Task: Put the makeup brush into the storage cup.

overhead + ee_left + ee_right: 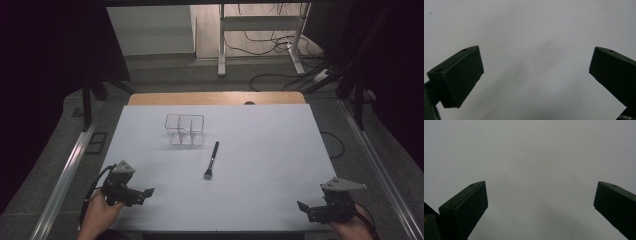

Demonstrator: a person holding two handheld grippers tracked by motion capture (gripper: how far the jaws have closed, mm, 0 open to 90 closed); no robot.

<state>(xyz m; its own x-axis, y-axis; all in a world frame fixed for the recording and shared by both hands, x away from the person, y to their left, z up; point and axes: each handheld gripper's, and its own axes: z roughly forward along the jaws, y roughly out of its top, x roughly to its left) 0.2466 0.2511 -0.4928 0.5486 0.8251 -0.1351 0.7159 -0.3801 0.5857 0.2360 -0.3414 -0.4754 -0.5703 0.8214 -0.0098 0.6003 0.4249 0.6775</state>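
Both grippers sit at the near corners of the white counter [260, 150], the left gripper [146, 192] at the near left and the right gripper [301, 206] at the near right, each pointing inward toward the middle. That looks like a ready stance that leaves the working area open. In both gripper views the jaws stand wide apart with only bare white surface between them, so neither holds anything. The makeup brush [211, 160] lies flat near the counter's centre, bristles toward the near edge and handle pointing away toward the far side, well apart from both grippers. Just beyond it, slightly to the left, stands a clear divided organizer [185, 130], upright with its compartments open at the top; it is probably where the brush belongs, since the handle already points roughly its way.
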